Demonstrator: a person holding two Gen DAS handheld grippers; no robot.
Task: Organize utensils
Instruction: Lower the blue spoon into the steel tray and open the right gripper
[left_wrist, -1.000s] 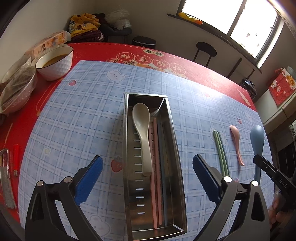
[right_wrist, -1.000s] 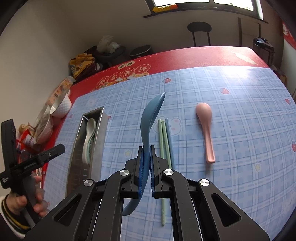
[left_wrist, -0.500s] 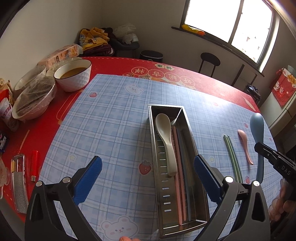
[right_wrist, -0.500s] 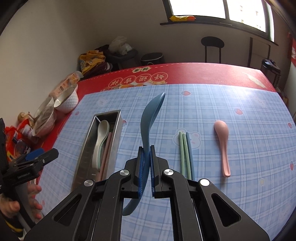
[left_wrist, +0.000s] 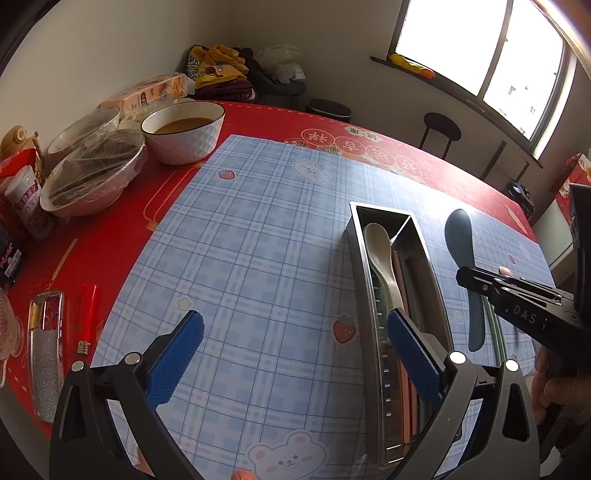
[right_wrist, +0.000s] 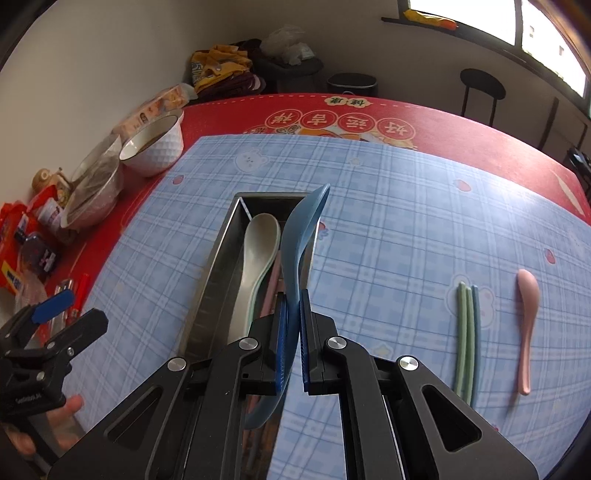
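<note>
Right gripper (right_wrist: 291, 339) is clamped on the blue spoon (right_wrist: 301, 236) by its handle, bowl forward above the steel tray (right_wrist: 218, 266), evidently for lowering beside the white spoon (right_wrist: 258, 251); left gripper (left_wrist: 295, 354) stands open, empty.

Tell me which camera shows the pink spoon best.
The right wrist view: the pink spoon lies whole and unobstructed on the blue mat, right of the chopsticks. In the left wrist view it is hidden behind the right gripper, so nothing clear shows.
</note>
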